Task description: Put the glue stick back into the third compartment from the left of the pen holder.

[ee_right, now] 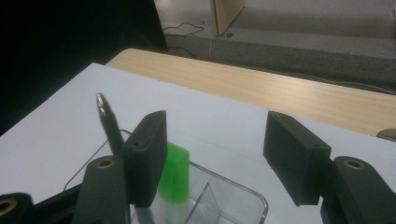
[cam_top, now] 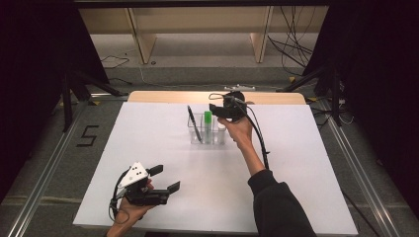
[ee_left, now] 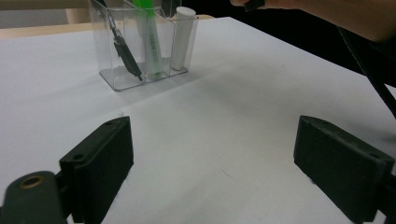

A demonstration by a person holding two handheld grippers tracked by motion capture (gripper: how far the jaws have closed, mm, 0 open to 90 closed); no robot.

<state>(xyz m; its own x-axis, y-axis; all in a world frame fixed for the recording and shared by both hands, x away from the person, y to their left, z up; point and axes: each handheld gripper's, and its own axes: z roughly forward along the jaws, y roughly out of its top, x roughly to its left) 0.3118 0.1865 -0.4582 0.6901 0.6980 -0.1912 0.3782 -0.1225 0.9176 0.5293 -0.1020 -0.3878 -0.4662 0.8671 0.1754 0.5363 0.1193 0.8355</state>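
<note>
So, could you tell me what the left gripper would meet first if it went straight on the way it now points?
The left gripper, jaws open and empty, points across bare white table. The clear organizer stands left of that line, so the way looks free, though depth is hard to judge.

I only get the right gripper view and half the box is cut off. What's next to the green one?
Observer: A white stick stands in the end compartment of the clear holder, beside the green highlighter.
Operator: Where's my other gripper?
Observer: The left gripper is near the table's front left corner, fingers open, nothing between them.
Operator: Does the pen reach the bottom?
Observer: Yes, the black pen leans, its lower tip on the holder's floor.
</note>
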